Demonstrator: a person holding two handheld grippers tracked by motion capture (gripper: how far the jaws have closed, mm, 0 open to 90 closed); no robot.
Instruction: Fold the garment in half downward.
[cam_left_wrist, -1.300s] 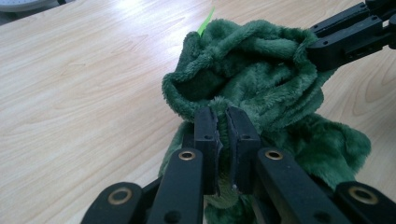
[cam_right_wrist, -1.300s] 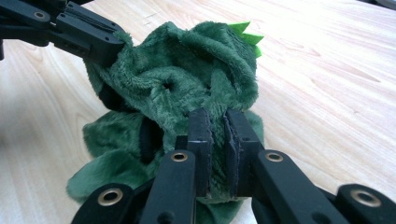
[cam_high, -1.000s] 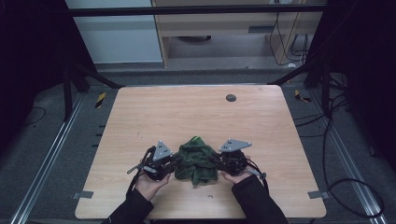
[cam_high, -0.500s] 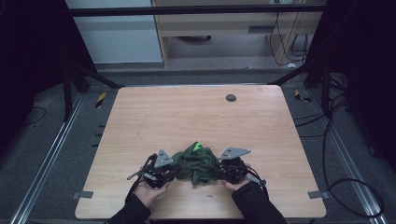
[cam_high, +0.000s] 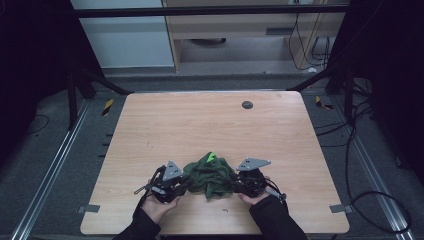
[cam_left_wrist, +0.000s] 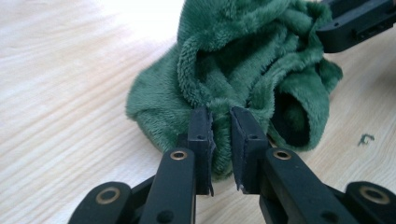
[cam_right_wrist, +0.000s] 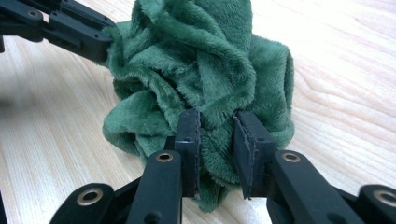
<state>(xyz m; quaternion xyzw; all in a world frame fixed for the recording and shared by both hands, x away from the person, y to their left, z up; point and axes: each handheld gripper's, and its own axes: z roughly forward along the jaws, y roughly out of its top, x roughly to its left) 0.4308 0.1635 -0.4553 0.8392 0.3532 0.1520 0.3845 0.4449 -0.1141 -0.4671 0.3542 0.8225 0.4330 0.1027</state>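
While the green cloth (cam_high: 209, 176) lay bunched at six o'clock, left gripper (cam_left_wrist: 220, 142) and right gripper (cam_right_wrist: 216, 147) each pinched its folds from opposite sides.

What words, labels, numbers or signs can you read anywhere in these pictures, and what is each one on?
None: no readable text stands anywhere.
The green cloth has a bright green tab at its top, too small to tell whether it bears print.
The left gripper and right gripper, both clamped on the cloth, show plain black jaws without markings.
The table bears only wood grain and a dark round spot.
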